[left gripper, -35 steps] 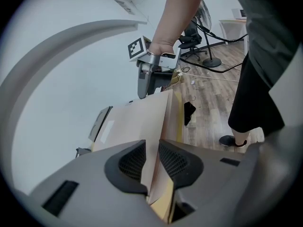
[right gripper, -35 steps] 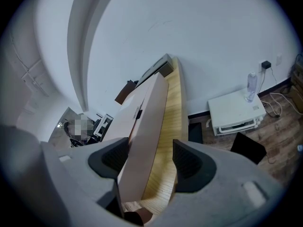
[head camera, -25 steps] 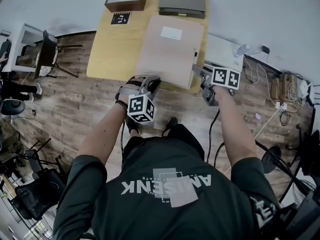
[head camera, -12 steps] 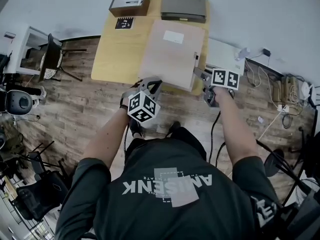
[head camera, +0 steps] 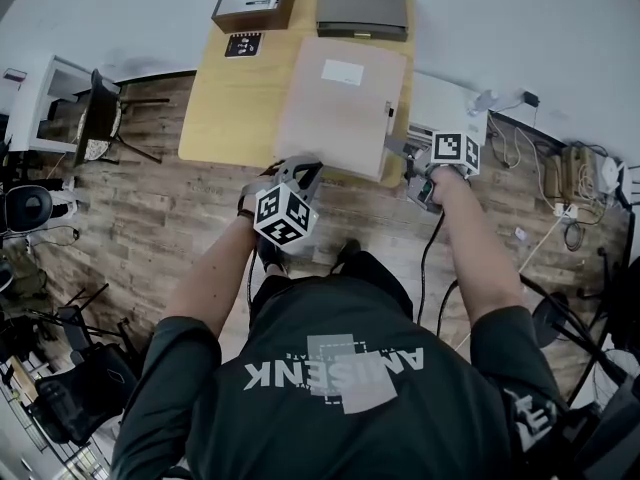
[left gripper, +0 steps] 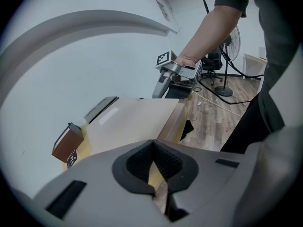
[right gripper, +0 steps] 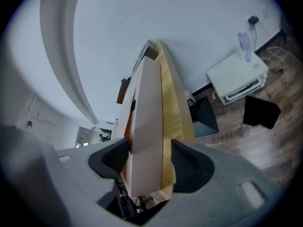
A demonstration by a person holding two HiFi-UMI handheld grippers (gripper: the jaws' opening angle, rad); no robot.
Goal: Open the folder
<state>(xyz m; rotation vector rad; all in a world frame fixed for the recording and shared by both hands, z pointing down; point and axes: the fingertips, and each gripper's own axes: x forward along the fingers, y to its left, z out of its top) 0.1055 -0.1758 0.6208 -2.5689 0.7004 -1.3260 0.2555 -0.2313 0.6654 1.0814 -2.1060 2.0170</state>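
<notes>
The folder (head camera: 345,103) is seen in a pale pinkish beige, with a white label slapped on. The table (head camera: 225,108) is done in yellowish wood grain and the floor (head camera: 150,218) in brown planks. Far left, a brown box (head camera: 252,3) is topped in white. Black-and-white square markers are worn by the grey left gripper (head camera: 298,171) and right gripper (head camera: 397,148).

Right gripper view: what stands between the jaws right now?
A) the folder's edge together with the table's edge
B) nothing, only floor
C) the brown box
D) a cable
A: the pale folder and the edge of the yellow table it lies on both run in between the two pads of the right gripper.
</notes>
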